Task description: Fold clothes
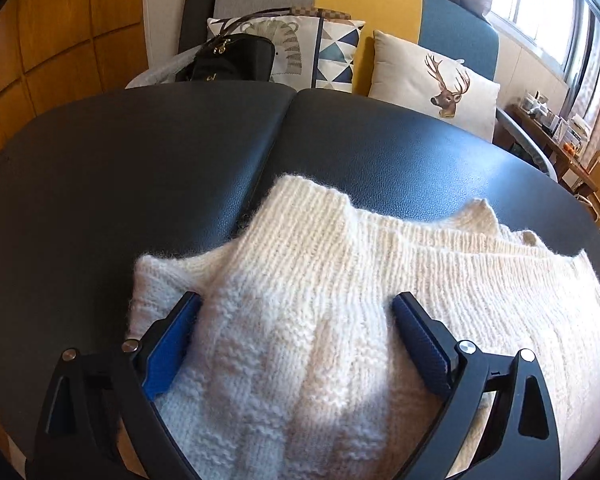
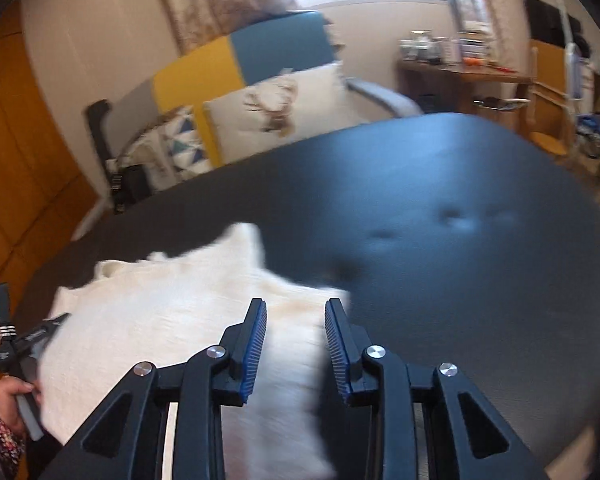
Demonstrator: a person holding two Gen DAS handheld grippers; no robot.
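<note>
Sweater: a fluffy white knit sweater [image 1: 300,300] lies in a thick folded pile on the black padded table [image 1: 120,168]. It fills the lower middle and lower right of my left view.
Sweater in right view: the sweater [image 2: 160,320] sits in the lower left, blurry, with one pointy corner sticking up toward the middle.
Sweater edges: the top edge is bumpy, with a ribbed flap poking up and a small point further right. The left edge is a round soft lump just beside my left blue pad.
My left fingers: my left gripper [image 1: 296,308] is spread wide over the sweater. I cannot tell if the pads press on the wool. They pinch nothing.
My right fingers: my right gripper [image 2: 296,312] is open just a bit. The sweater's right edge shows in the gap, but the pads do not squeeze it.
Open room: the table is bare black above and to the left of the sweater in the left view, and across the whole right half of the right view.
Table edges: a seam [image 1: 276,136] runs down the middle of the table. Its far edge curves across the top.
Past the table: a sofa with a deer pillow [image 1: 436,84] and a black bag [image 1: 232,56].
Hand: my left hand [image 2: 14,400] grips its handle at the far lower left of the right view.
</note>
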